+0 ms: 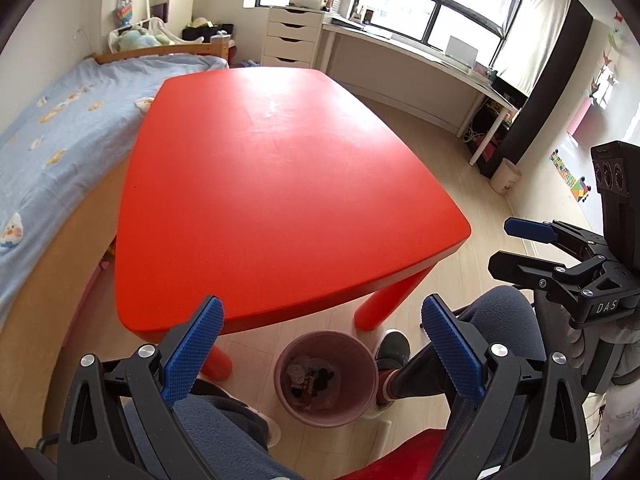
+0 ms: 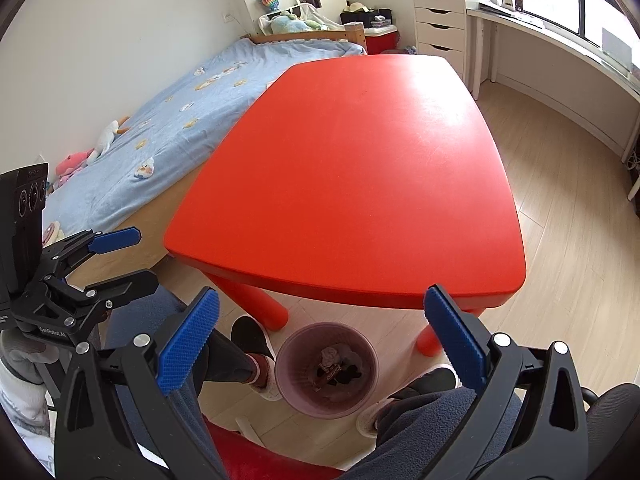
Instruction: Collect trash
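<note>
A pink waste bin (image 1: 362,354) stands on the floor under the near edge of the red table (image 1: 280,168). Crumpled paper and wrappers (image 1: 308,380) lie inside it. The bin also shows in the right wrist view (image 2: 296,354), with the trash (image 2: 334,366) in it, below the table (image 2: 360,168). My left gripper (image 1: 322,344) is open and empty above the bin. My right gripper (image 2: 320,336) is open and empty above the bin too. Each gripper also shows in the other's view: the right one (image 1: 500,246) and the left one (image 2: 146,256).
A bed with a blue cover (image 1: 60,132) runs along the table's left side. A white drawer unit (image 1: 294,36) and long desk (image 1: 420,60) stand under the window. The person's legs and slippers (image 2: 250,340) flank the bin. A small beige bin (image 1: 506,176) stands on the floor at the right.
</note>
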Available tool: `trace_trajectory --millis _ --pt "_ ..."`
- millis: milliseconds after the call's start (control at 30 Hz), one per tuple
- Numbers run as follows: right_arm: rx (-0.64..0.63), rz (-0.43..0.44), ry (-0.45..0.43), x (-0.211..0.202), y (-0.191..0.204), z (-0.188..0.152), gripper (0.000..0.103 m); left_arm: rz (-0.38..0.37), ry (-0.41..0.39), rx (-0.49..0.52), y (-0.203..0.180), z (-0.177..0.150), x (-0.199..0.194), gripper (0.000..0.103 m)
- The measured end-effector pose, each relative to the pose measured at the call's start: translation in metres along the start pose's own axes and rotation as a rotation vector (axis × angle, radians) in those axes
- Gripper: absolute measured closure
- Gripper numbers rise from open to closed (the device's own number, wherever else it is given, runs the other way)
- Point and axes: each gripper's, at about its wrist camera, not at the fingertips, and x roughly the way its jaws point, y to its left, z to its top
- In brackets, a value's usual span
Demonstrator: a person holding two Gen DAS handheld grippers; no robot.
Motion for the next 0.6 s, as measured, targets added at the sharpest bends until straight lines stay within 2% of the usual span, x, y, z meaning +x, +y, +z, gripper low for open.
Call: trace_trajectory --millis 400,600 --pt "-0.04 -0.013 -0.107 0.001 -0.001 0.053 0.003 0.037 -0.093 0.026 0.011 0.042 -0.005 0.006" --pt "-0.053 0.004 -0.117 0.005 0.002 0.066 0.003 0.03 -0.106 0.009 0.014 0.054 -0.004 0.006"
